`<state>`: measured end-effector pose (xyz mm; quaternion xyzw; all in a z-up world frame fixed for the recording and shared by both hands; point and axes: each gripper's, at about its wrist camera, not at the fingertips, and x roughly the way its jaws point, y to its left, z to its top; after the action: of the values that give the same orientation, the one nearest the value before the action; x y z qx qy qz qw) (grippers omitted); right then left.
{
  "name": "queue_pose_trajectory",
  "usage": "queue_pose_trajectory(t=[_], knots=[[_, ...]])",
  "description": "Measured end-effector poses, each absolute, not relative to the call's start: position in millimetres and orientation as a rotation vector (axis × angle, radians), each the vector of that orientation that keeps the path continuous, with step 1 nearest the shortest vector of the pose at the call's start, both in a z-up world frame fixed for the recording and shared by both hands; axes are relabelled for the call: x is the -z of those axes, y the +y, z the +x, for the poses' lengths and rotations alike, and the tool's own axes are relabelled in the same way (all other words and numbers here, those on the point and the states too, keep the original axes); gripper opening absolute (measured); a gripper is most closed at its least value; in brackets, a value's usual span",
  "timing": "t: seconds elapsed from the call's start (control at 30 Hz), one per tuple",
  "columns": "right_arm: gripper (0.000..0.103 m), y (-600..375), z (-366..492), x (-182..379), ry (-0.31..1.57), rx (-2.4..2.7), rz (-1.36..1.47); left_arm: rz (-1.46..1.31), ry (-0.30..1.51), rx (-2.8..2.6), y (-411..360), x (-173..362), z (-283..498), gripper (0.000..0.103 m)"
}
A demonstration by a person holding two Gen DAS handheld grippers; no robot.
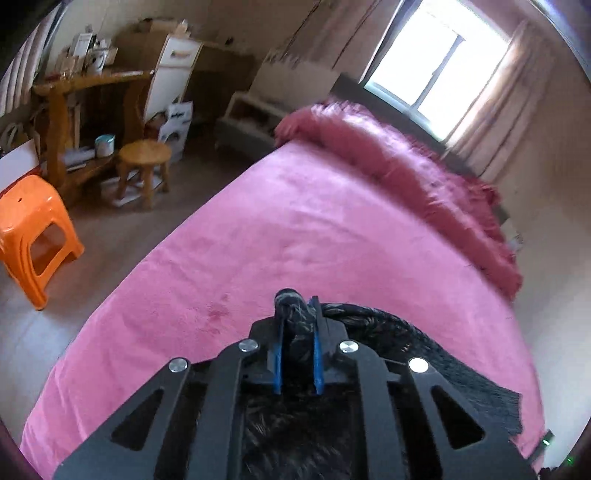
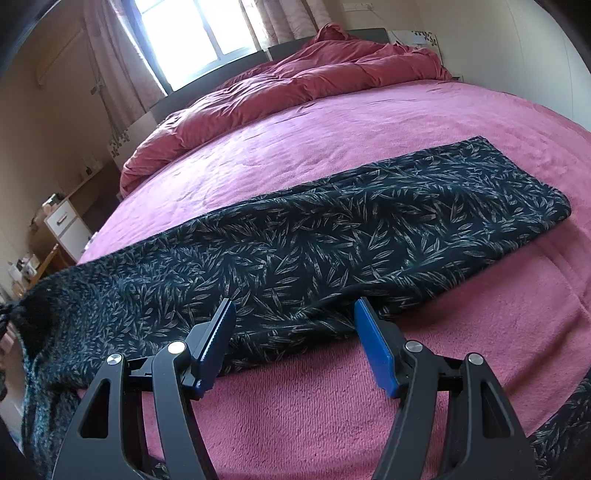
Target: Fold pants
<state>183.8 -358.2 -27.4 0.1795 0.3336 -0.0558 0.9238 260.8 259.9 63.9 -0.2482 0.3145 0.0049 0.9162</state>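
Pants [image 2: 332, 236]: dark fabric with a pale leaf print, laid lengthwise across the near part of a bed with a pink bed cover [image 2: 332, 406]. The far end lies flat on the cover; the near end, at the left of the right wrist view, is lifted off it.
Left gripper [image 1: 297, 314]: fingers [image 1: 277, 354] with blue pads, clamped on a bunched fold of the pants, which hang below and to its right.
Right gripper [image 2: 295, 332]: fingers [image 2: 218, 343] apart, nothing between the pads, held just above the cover at the near edge of the pants.
Red duvet [image 2: 295, 81]: heaped at the head of the bed, below a window [image 2: 192, 33].
Orange plastic stool [image 1: 33, 236] and wooden stool [image 1: 144, 166]: on the floor beside the bed.
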Motion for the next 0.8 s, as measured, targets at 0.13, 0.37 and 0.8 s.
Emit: queue_pose_trajectory(t=[0.13,0.37,0.8], knots=[[0.069,-361.8,183.3,28.6,0.678,0.099,0.375,-0.551,0.577,0.054,259.0,-74.8,210.6,0.010],[0.069,-360.8,178.4,21.9,0.682,0.115,0.359,-0.591,0.504,0.072,255.7,-43.9,116.4,0.010],[0.069,-312.4,239.0,-19.6,0.851,-0.057,0.634,-0.699,0.555,0.077,256.6,38.4,71.2,0.010]])
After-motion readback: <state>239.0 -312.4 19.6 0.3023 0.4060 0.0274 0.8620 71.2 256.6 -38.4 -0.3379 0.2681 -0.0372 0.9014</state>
